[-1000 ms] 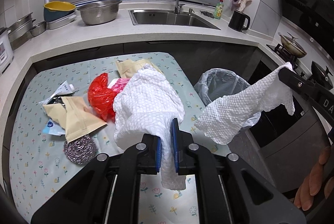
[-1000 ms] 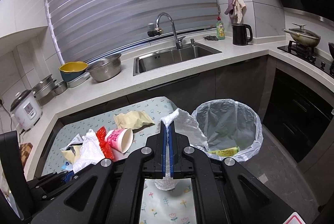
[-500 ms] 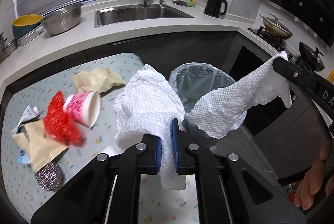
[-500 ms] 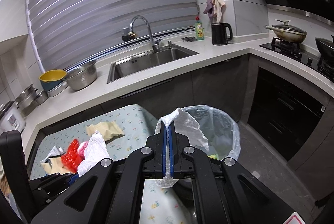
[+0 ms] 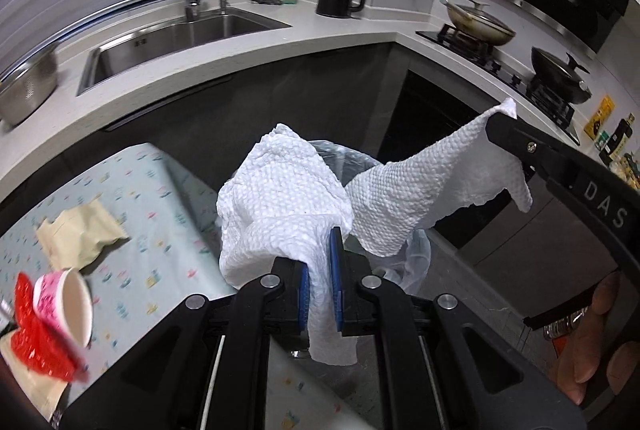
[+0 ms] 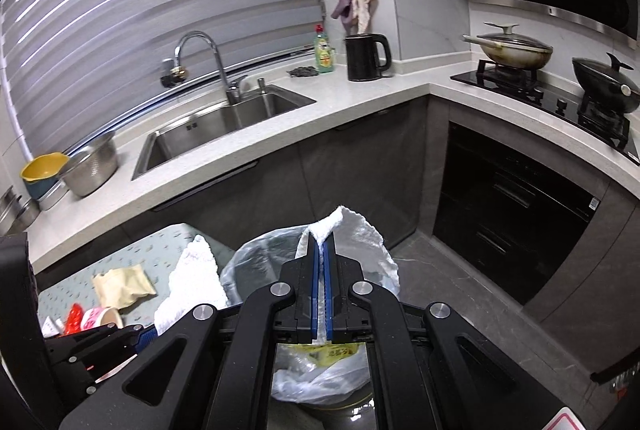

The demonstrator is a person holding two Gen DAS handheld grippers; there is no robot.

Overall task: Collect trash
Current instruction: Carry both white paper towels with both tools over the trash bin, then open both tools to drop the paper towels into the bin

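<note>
The bin (image 6: 256, 262) now lies under both claws (image 5: 320, 250) (image 6: 321, 250), each still clamped on a paper towel (image 5: 280, 189) (image 6: 360, 234).

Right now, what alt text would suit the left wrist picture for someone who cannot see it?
The left gripper pinches a crumpled white paper towel above a plastic-lined trash bin. At right, the right gripper holds another paper towel. Behind lie a sink and stove.

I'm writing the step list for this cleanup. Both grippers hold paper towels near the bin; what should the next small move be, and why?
Probably open both grippers to drop the towels. The left gripper is shut on a paper towel and the right gripper on another paper towel, both over the lined trash bin. The left one looks nearer the rim, so perhaps nudge it inward first.
</note>
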